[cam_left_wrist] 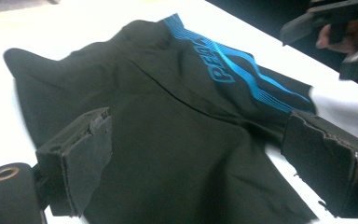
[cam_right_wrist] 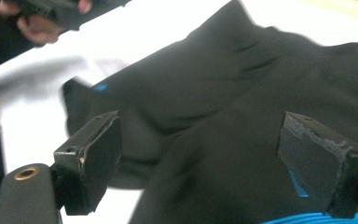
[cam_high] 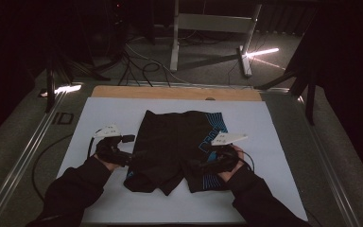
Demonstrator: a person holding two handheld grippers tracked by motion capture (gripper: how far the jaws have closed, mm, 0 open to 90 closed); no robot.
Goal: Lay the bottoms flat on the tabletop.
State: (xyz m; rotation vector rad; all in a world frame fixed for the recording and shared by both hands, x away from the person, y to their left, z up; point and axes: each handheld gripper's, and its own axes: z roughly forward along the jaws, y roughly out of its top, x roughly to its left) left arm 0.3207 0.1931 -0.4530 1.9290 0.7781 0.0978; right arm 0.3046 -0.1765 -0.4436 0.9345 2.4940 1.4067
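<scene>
Shorts flat on desk, both grippers released

The black shorts lie spread at the middle of the white desk, blue stripe toward the right edge. The left gripper and right gripper hover over the leg ends, jaws wide apart, grasping nothing.

"ID" on table edge; blue lettering on shorts illegible

Black shorts with blue striped side panels lie spread flat at the middle of the white counter, waistband far, leg openings near, left leg hem slightly rumpled.
</scene>
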